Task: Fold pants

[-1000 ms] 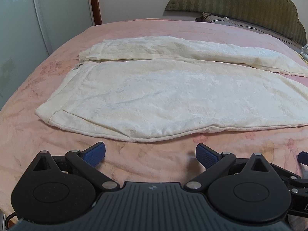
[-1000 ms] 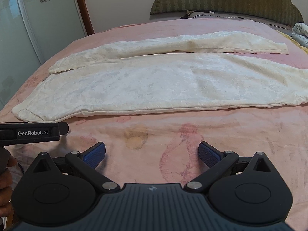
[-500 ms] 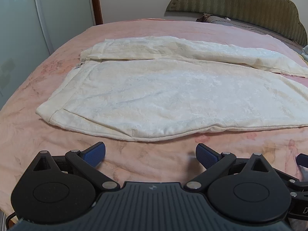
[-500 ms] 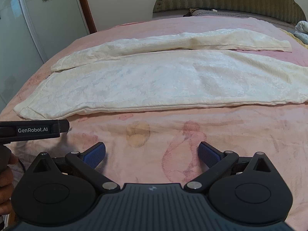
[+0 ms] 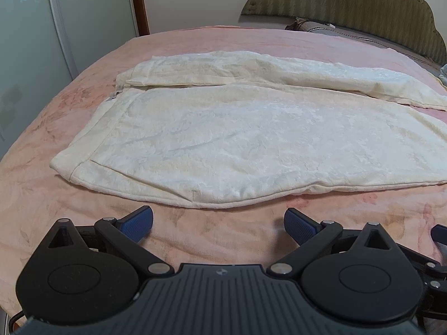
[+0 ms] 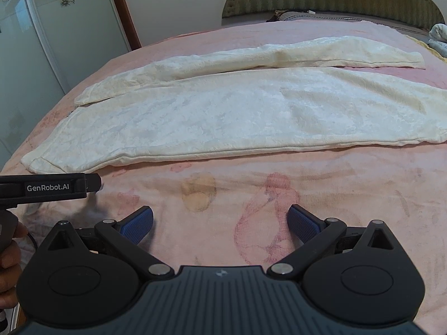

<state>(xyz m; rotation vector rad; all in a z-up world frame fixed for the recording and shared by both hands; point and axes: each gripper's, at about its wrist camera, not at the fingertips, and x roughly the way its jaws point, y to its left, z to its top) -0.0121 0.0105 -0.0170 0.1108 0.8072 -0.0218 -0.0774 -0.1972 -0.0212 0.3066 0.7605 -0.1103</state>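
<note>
- Two views, left wrist first: our left gripper (image 5: 218,223) hangs wide open and empty, just short of the cream textured pants (image 5: 237,145) spread flat on the pink blanket-covered bed (image 5: 42,203).
- Right wrist: right gripper (image 6: 220,223) also gaping, holding nothing, the pants' long near edge well ahead.
- Risk, we reckon: pinching blanket along with the hem, dragging both.

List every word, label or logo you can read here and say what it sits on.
"GenRobot.AI": white lettering on the side of the black left tongs, seen in the right wrist view.
A small white emblem, no letters, on each grey tongs body.
No text on the pants or bedspread.
</note>
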